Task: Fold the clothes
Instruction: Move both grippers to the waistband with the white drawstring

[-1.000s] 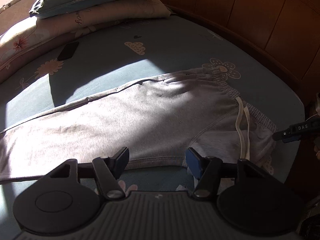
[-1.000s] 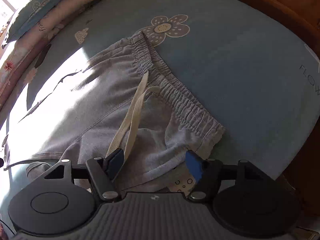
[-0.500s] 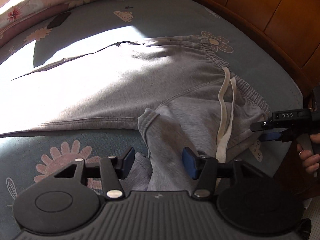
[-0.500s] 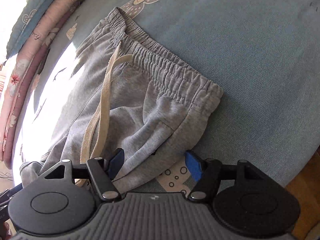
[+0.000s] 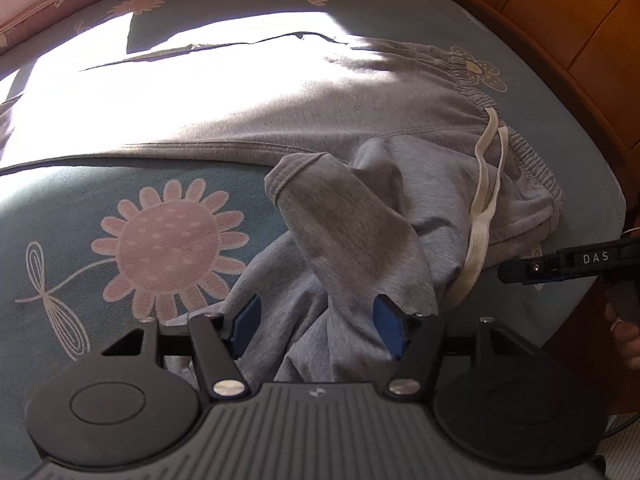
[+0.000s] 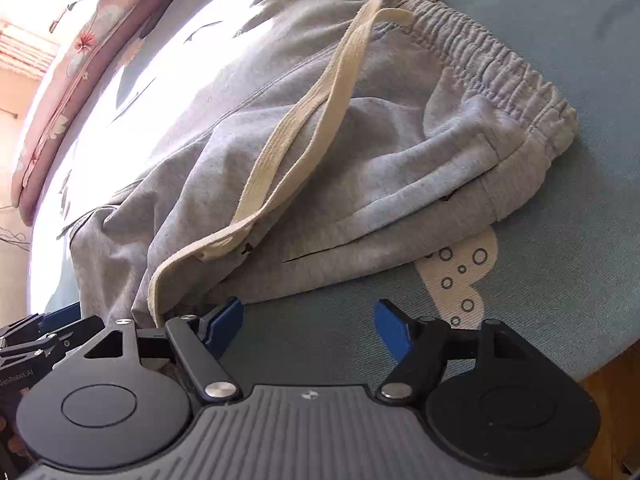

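A pair of light grey cotton sweatpants [image 5: 248, 112] lies spread across the bed with the teal flower-printed sheet [image 5: 100, 188], its elastic waistband [image 6: 492, 60] near the bed's corner beside the brown wooden panelling [image 5: 560, 12]. One long leg runs along the bed through a bright patch of sunlight; the other leg is bunched toward the near edge, its cuffed end [image 5: 304, 172] folded back on top of the heap. A flat cream drawstring [image 6: 316, 108] trails from the waistband down over the crumpled cloth to the near edge.

The left tongs [image 5: 316, 328] are over that heap with the jaws opening; grey fabric lies between the blue pads [image 5: 246, 320], and the pads do not press on it. The right tongs [image 6: 308, 324] are at the bed's near edge just in front of the hip of the sweatpants, jaws opening, with only bare sheet between them; the cloth's edge lies just beside the left-side pad. A stack of pink and teal pillows [image 6: 60, 92] lines the far edge.
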Demonstrator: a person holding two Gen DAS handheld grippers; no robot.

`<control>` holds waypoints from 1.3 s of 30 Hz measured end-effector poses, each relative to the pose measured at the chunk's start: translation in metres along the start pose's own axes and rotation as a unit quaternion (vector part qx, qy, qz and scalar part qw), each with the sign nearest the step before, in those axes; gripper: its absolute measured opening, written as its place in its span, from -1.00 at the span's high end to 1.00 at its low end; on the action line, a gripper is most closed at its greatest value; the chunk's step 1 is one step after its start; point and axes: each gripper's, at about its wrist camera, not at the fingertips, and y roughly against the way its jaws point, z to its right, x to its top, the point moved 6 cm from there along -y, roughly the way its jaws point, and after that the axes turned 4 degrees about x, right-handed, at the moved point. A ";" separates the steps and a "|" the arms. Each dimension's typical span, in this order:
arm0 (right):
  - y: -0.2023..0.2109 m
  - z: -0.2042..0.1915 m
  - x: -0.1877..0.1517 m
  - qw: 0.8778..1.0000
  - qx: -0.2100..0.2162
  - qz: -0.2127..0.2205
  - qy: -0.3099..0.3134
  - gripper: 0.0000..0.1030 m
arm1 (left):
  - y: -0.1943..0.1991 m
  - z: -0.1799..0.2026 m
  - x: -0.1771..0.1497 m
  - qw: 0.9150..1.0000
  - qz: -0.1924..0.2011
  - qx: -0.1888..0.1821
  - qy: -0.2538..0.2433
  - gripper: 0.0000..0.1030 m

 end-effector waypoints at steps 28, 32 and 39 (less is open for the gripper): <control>-0.054 -0.054 -0.025 0.984 -0.141 -0.068 0.092 -1.00 | -0.016 -0.088 -0.047 0.989 -0.044 0.028 0.136 0.90; -0.058 -0.061 -0.031 0.976 -0.168 -0.074 0.121 -1.00 | 0.006 -0.120 -0.052 0.985 -0.035 0.078 0.147 1.00; -0.062 -0.071 -0.038 0.965 -0.203 -0.070 0.148 -1.00 | 0.014 -0.153 -0.063 0.987 -0.043 0.071 0.139 0.94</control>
